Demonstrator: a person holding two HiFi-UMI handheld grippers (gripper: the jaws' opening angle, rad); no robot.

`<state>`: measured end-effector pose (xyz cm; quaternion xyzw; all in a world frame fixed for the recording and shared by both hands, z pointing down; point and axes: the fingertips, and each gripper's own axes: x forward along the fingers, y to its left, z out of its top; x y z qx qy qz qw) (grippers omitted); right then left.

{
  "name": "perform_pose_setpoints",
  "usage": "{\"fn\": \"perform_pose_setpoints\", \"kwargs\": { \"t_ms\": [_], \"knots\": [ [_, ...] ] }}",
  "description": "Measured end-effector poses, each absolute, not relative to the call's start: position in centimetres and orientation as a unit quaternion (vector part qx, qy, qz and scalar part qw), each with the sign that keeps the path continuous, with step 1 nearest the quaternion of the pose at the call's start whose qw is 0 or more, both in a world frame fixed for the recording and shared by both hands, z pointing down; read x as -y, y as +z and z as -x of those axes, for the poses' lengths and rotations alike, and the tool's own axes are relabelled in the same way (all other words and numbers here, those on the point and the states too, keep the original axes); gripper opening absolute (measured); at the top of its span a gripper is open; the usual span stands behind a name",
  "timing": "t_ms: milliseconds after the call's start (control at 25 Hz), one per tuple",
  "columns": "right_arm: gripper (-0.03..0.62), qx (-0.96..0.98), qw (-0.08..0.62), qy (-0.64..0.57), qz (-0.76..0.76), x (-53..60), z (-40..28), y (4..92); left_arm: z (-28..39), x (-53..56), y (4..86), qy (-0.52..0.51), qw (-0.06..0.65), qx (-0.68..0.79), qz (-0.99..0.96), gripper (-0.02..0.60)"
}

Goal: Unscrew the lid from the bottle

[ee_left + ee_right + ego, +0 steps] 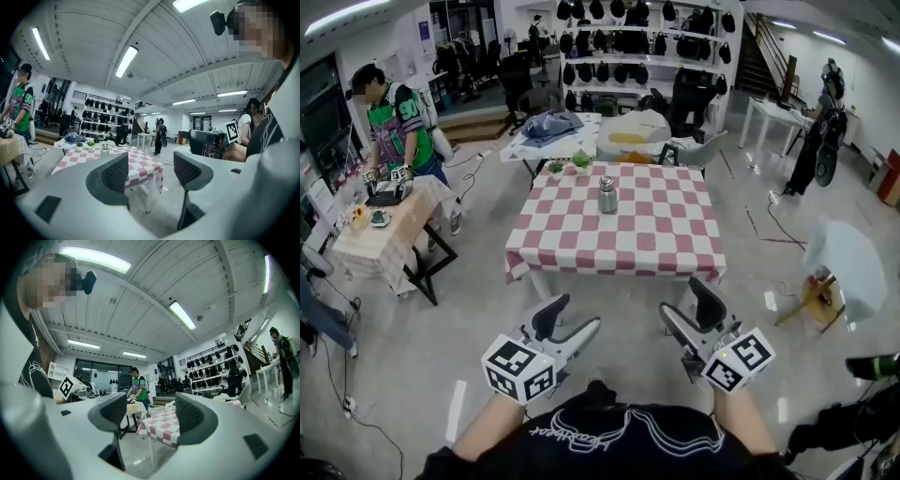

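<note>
L gripper (575, 314) / R gripper (682, 300): jaws spread, empty.
Pads (115, 173) dark, ribbed. Cylindrical metal bottle (607, 195), lid (607, 180) on, upright on red-white checked tablecloth (656, 234), well apart.

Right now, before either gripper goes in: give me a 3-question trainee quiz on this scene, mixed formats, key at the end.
1. Multiple choice: where is the bottle?
A. Upright on the checkered table
B. On the floor under the table
C. Lying on its side on the table

2. True or false: the left gripper is shut on the bottle.

3. Fill in the blank: the jaws of the right gripper stand ____, with nothing between them.

Key
1. A
2. False. Its jaws are apart and well short of the table, and the bottle is untouched.
3. open
</note>
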<state>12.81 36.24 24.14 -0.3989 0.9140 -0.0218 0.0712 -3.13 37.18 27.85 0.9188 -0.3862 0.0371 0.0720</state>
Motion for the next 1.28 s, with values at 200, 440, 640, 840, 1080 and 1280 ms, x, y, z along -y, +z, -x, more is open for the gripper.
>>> {"fn": "perform_pose_setpoints", "kwargs": {
  "t_ms": [200, 440, 640, 840, 1080, 1280],
  "knots": [
    [0.328, -0.913, 0.049, -0.022, 0.404, -34.4, -13.0, 25.1, 3.5, -34.9, 29.1, 0.037, 0.083, 0.403, -0.911, 0.307],
    [0.337, -0.914, 0.038, -0.017, 0.404, -29.3, -12.7, 25.7, 3.6, -29.4, 30.7, 0.040, 0.086, 0.399, -0.912, 0.319],
    [0.344, -0.914, 0.031, -0.025, 0.403, -23.6, -12.5, 26.8, 3.3, -23.1, 31.7, 0.040, 0.088, 0.395, -0.914, 0.328],
    [0.350, -0.914, 0.024, -0.034, 0.404, -16.3, -12.0, 27.1, 3.5, -14.9, 31.7, 0.046, 0.089, 0.392, -0.915, 0.334],
    [0.350, -0.909, 0.017, -0.052, 0.414, -7.4, -11.9, 28.0, 3.4, -4.9, 33.3, 0.054, 0.115, 0.376, -0.918, 0.334],
    [0.350, -0.906, 0.007, -0.072, 0.418, -1.3, -11.7, 29.6, 2.9, 1.9, 35.7, 0.066, 0.130, 0.360, -0.921, 0.334]
  ]
}}
